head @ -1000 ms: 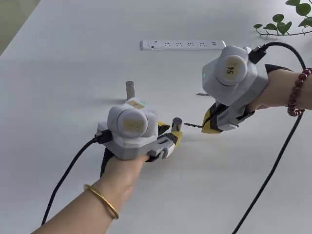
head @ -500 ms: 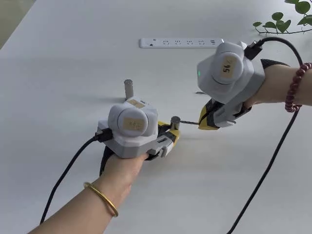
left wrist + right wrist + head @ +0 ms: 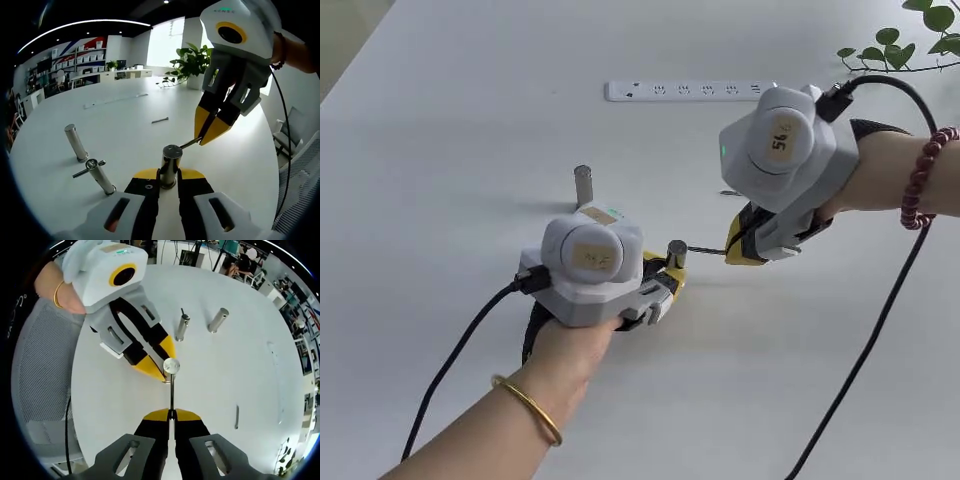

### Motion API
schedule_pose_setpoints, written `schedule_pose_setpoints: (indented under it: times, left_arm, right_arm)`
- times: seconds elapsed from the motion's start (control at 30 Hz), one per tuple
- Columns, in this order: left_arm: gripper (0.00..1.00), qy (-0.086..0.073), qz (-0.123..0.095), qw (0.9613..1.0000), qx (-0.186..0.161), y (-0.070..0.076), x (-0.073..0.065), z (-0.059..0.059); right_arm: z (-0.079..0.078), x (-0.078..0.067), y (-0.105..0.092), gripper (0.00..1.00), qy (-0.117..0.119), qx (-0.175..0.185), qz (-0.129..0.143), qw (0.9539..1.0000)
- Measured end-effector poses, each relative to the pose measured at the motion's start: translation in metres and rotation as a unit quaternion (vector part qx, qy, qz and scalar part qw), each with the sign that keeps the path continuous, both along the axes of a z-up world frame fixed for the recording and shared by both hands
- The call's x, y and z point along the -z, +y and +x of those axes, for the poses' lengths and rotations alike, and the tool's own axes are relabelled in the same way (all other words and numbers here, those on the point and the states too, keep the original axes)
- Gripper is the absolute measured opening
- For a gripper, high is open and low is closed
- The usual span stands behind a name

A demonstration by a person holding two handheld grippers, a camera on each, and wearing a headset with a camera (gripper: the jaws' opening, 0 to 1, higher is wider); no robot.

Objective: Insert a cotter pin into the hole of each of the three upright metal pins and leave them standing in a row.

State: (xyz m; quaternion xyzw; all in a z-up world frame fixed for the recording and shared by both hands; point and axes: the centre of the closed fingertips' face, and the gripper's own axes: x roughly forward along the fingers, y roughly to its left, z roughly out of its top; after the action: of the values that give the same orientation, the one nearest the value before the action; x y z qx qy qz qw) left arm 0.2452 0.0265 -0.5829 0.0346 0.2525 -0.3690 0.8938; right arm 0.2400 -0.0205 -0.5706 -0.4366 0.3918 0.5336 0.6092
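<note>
Head view: the left gripper (image 3: 665, 282), held low and level, is clamped on a short silver metal pin (image 3: 677, 252) standing on the white table (image 3: 470, 120). The right gripper (image 3: 734, 252), tilted downward, pinches a thin dark cotter pin (image 3: 706, 250) whose tip meets the pin's head.

Left gripper view: a second upright pin (image 3: 101, 177) already carries its cotter, and a third upright pin (image 3: 75, 142) is bare.

Right gripper view: the cotter points straight at the held pin. This looks like the second insertion, and the next move calls for a straight push through.

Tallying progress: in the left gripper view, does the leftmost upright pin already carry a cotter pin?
No, the leftmost pin stands bare, while the neighbouring pin has a cotter pin through its top.
</note>
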Motion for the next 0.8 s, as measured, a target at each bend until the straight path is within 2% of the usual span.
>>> schedule_pose_setpoints:
  times: [0.5,0.8]
  left_arm:
    - [0.12,0.005,-0.004,1.0,-0.004,-0.0002,-0.0002,-0.0003]
    - [0.12,0.008,-0.005,0.9999,-0.003,-0.0005,-0.0002,-0.0001]
  right_arm:
    - [-0.007,-0.0021,0.0026,0.0,0.013,0.014,0.014,0.9997]
    - [-0.0083,0.0019,0.0025,0.0,0.019,0.026,0.021,0.9993]
